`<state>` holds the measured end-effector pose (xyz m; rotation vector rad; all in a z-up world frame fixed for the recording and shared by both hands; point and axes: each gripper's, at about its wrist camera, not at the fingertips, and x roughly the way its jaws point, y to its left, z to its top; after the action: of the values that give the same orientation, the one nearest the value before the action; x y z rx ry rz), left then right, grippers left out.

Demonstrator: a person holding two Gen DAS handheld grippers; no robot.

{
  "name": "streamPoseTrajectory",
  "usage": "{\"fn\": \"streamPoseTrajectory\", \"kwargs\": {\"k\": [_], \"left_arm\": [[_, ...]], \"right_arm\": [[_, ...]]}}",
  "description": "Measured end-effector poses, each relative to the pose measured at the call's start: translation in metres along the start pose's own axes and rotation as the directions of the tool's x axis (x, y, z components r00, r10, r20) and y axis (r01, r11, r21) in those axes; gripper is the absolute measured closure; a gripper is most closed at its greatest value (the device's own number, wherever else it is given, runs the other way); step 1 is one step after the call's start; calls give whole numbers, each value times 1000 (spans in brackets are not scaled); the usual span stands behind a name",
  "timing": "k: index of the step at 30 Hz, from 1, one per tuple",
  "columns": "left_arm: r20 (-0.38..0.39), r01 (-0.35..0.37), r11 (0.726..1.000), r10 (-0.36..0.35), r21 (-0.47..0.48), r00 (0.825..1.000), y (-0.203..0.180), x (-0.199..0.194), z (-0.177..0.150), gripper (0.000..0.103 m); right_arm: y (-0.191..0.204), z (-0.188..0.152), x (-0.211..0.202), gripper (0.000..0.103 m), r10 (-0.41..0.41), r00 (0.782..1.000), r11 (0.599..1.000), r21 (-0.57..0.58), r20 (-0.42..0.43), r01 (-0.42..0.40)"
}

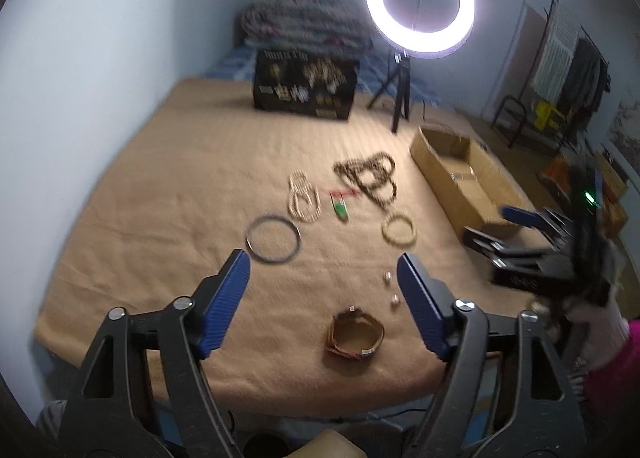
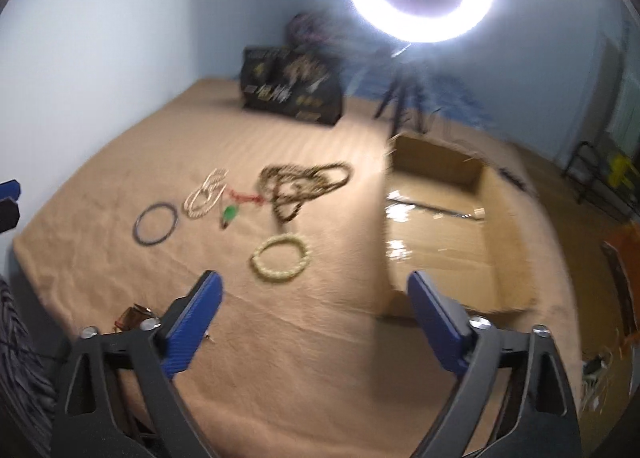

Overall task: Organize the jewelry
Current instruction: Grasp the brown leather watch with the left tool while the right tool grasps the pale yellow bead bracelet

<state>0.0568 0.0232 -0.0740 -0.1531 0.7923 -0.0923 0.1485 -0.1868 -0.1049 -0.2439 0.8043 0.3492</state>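
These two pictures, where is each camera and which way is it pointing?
Left wrist: sits on the left gripper, looks across the tan blanket toward the ring light; its open blue fingers and the right gripper show.
Right wrist: sits on the right gripper, faces the cardboard box; open fingers show.
Shared: dark bangle, yellow bracelet, box, light.

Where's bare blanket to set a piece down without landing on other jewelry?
Free: the wide strip between the black display box and the dark bead necklace, and the left side beyond the dark bangle. Crowded: the middle row from bangle to yellow bracelet, and around the brown bracelet near the left gripper.
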Motion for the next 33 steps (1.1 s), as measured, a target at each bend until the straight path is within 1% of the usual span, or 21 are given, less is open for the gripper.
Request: {"fn": "streamPoseTrajectory", "kwargs": {"k": [2, 3, 4, 5, 6, 7, 8, 9, 10, 11, 12, 14, 16, 18, 23, 28, 30, 31, 33], "left_arm": [[-38, 19, 1000, -19, 16, 999, -2, 10, -6, 36], [-63, 35, 999, -34, 20, 997, -3, 17, -9, 38], [-79, 48, 999, -46, 20, 996, -5, 22, -11, 39], [-107, 68, 998, -66, 17, 992, -5, 30, -15, 41], [-126, 80, 997, -78, 15, 989, -6, 34, -18, 45], [-143, 88, 996, -85, 13, 986, -6, 39, -19, 48], [-169, 97, 995, -95, 9, 981, -6, 47, -23, 51], [-186, 104, 995, -102, 3, 977, -6, 52, -25, 51], [-202, 112, 994, -111, -4, 973, -5, 57, -27, 52], [-215, 117, 993, -116, -9, 970, -4, 62, -29, 54], [-227, 121, 992, -122, -15, 966, -3, 67, -31, 58], [-250, 126, 992, -127, -22, 960, -1, 75, -33, 60], [-263, 132, 991, -132, -20, 956, 1, 81, -37, 61], [-278, 136, 991, -136, -20, 951, 1, 87, -40, 67], [-322, 158, 987, -158, -27, 933, 3, 101, -48, 72], [-349, 159, 987, -162, -37, 923, 6, 113, -54, 76], [-358, 159, 986, -163, -40, 919, 7, 117, -56, 82], [-362, 159, 986, -164, -42, 918, 8, 119, -56, 82], [-369, 161, 986, -166, -45, 914, 8, 124, -57, 89]], "right_arm": [[1, -1, 22, 26, 61, 997, 998, 5, -52, -60], [1, -1, 30, 29, 77, 994, 997, 16, -72, -76], [-1, -2, 41, 37, 96, 990, 995, 37, -102, -93], [-3, -1, 48, 43, 118, 986, 992, 56, -120, -112], [-6, -1, 52, 44, 134, 982, 990, 72, -132, -125], [-8, 0, 56, 44, 143, 979, 988, 86, -143, -132], [-11, 0, 62, 48, 141, 978, 987, 101, -152, -126], [-14, 0, 68, 52, 135, 977, 986, 115, -167, -117], [-16, 1, 75, 61, 139, 973, 985, 127, -182, -117], [-17, 1, 79, 64, 143, 972, 984, 132, -188, -119], [-19, 1, 85, 64, 147, 969, 982, 143, -198, -120], [-19, 3, 95, 65, 144, 968, 982, 152, -207, -114], [-18, 5, 104, 68, 142, 966, 982, 150, -215, -111], [-15, 5, 109, 68, 130, 967, 985, 141, -221, -100], [-13, 5, 123, 70, 109, 965, 987, 140, -239, -76], [-11, 7, 131, 71, 93, 966, 990, 128, -243, -63], [-11, 7, 133, 73, 93, 966, 990, 129, -241, -63], [-11, 8, 134, 75, 94, 966, 990, 129, -240, -64], [-10, 9, 134, 78, 97, 966, 990, 127, -240, -68]]}}
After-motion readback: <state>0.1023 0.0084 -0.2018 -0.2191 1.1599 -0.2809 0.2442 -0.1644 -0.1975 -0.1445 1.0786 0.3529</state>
